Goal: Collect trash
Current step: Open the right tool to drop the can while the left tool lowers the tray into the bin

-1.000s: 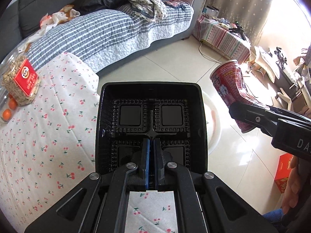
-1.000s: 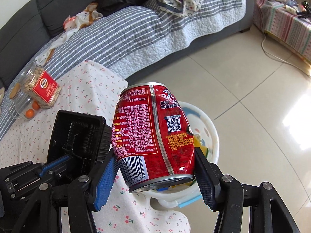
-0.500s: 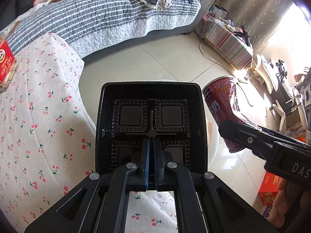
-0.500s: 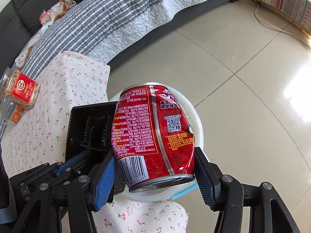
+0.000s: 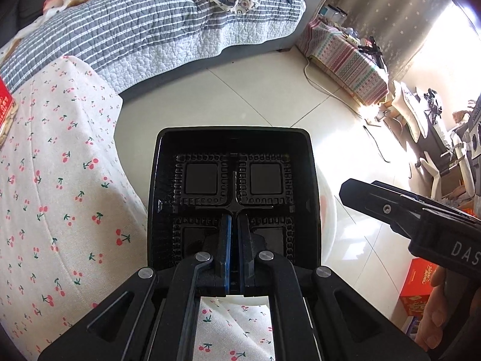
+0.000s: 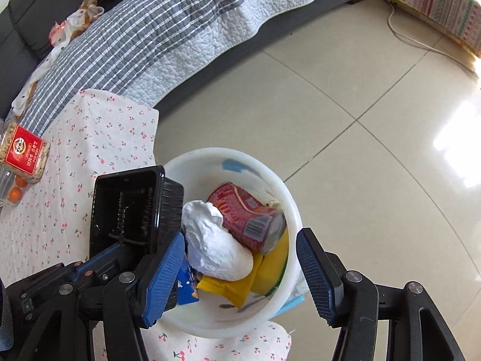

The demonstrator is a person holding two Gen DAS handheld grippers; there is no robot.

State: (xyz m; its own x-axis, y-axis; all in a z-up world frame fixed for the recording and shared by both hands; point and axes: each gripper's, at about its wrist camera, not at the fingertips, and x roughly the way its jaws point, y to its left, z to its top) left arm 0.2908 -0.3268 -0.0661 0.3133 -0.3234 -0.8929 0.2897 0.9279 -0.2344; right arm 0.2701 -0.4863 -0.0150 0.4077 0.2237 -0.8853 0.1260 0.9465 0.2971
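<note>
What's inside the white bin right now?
The white bin holds a dented red can, a crumpled white bag, yellow packaging and a blue packet. Anything beneath them is hidden.

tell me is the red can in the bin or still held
In the bin. The can lies on its side inside the white bin; the right gripper is open above it.
</note>
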